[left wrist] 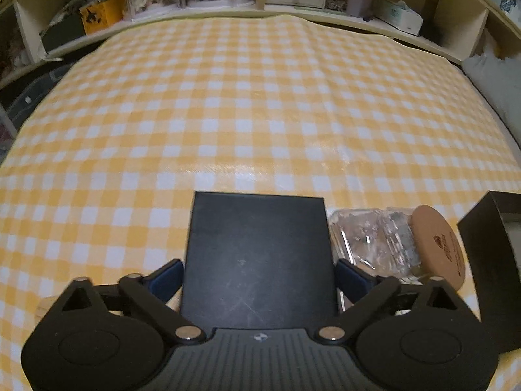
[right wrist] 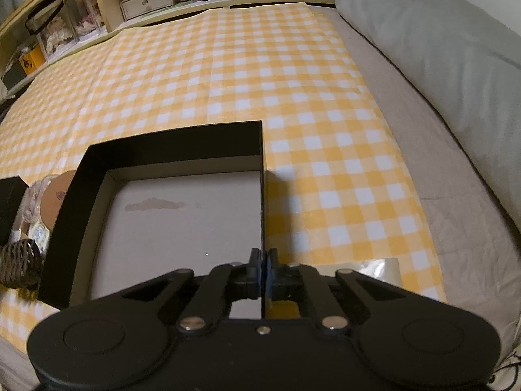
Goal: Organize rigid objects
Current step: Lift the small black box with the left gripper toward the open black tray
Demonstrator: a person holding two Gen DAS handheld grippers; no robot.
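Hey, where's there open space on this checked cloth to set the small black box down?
The checked cloth lies bare from the small black box in the left gripper to the shelves. Another bare strip runs between the open black box and the pillow. It is crowded around the cork-lidded glass jar.

Jar (left wrist: pixel 390 241) lies between box (left wrist: pixel 259 260), tray (left wrist: pixel 488 260).

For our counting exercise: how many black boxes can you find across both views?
2. A closed black box sits between the left claw fingers; an open black box has its wall pinched by the right claw. Others may be hidden.
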